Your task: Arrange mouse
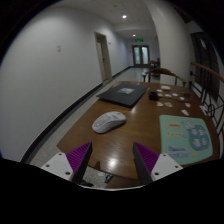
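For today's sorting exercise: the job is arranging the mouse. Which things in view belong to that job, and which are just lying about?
Belongs to the job:
white mouse
gripper, fingers open, mouse beyond them
wooden table

Just lying about:
dark laptop
green-bordered printed sheet
small cards

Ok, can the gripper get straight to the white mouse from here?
Probably yes: the gripper is open, and the white mouse lies just ahead of its fingers on bare table, nothing between them.

Office corridor with a wooden table

A long white-walled hallway (115, 45) with doors (103, 55) and ceiling lights (124, 16); a green exit sign (141, 33) at the far end; wooden table (120, 125) holds a laptop (124, 95)
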